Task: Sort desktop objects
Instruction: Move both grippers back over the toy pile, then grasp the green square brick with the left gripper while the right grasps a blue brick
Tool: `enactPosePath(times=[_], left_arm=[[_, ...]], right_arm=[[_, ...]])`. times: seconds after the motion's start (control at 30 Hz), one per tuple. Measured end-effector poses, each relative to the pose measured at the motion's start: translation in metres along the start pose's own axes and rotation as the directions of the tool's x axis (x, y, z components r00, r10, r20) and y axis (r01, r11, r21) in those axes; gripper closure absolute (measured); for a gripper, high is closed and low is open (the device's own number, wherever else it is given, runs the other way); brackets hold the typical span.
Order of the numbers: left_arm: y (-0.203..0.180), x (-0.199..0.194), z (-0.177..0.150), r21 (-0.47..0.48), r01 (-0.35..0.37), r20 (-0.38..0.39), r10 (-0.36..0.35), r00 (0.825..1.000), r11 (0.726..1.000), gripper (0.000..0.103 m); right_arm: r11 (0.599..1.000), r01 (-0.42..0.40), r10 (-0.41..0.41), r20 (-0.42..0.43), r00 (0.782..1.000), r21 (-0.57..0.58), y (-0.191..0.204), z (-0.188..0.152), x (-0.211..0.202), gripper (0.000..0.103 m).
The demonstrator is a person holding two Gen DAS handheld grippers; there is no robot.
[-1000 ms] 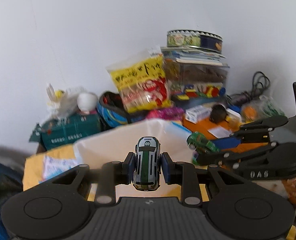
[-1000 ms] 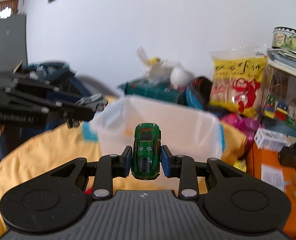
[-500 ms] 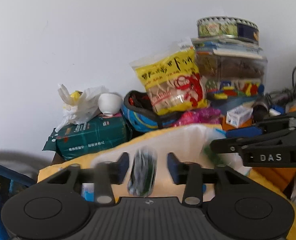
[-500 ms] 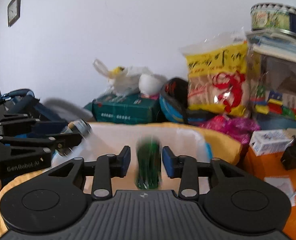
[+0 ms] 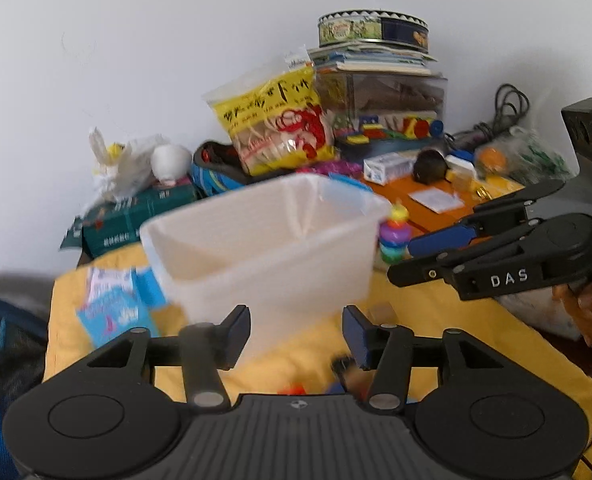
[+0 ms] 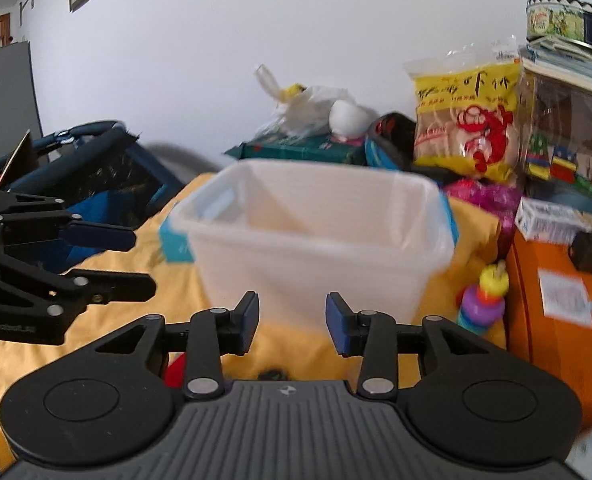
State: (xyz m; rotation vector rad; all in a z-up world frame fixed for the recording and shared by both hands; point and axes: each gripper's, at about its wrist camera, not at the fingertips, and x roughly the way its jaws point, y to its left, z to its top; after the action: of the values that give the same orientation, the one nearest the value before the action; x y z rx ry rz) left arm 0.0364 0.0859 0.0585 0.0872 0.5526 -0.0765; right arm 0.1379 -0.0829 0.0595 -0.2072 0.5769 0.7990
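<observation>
Translucent white plastic forms the rectangular storage bin (image 5: pixel 264 236), which is standing on the yellow cloth (image 5: pixel 436 320) covering the worktop, directly ahead of both grippers. The left gripper (image 5: pixel 296 334) is releasing: its blue-padded jaws are opening with nothing between them. The right gripper (image 6: pixel 292 322) is likewise opening, empty; white letters "DAS" are showing on its black body. A rainbow stacking-ring toy (image 6: pixel 484 300) is standing beside the bin's right wall. Small objects under the grippers are lying blurred, unidentifiable.
</observation>
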Motion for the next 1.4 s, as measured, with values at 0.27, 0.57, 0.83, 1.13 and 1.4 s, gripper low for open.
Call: enactPosePath(times=[0.27, 0.57, 0.83, 1.13, 1.4], left_arm=[[-0.023, -0.019, -0.044, -0.096, 0.047, -0.072, -0.054, 0.996, 0.994, 0.046], [-0.041, -0.015, -0.090, -0.097, 0.039, -0.210, -0.059, 0.976, 0.995, 0.046], [-0.043, -0.013, -0.110, -0.092, 0.033, -0.256, -0.056, 0.965, 0.995, 0.046], [-0.044, -0.001, -0.112, -0.076, 0.038, -0.268, -0.058, 0.962, 0.996, 0.046], [-0.049, 0.029, -0.114, -0.033, 0.023, -0.317, -0.032, 0.948, 0.999, 0.057]], right_arm=[[1.000, -0.002, 0.003, -0.045, 0.999, 0.020, 0.015, -0.041, -0.019, 0.060], [1.000, -0.023, 0.021, -0.125, 0.992, -0.013, 0.038, -0.089, -0.021, 0.056], [0.999, -0.045, 0.050, -0.282, 0.958, 0.024, 0.043, -0.114, -0.011, 0.064], [1.000, -0.023, 0.018, -0.246, 0.969, -0.020, 0.051, -0.108, -0.004, 0.063], [0.998, -0.058, 0.055, -0.197, 0.979, -0.008, 0.056, -0.088, 0.007, 0.064]])
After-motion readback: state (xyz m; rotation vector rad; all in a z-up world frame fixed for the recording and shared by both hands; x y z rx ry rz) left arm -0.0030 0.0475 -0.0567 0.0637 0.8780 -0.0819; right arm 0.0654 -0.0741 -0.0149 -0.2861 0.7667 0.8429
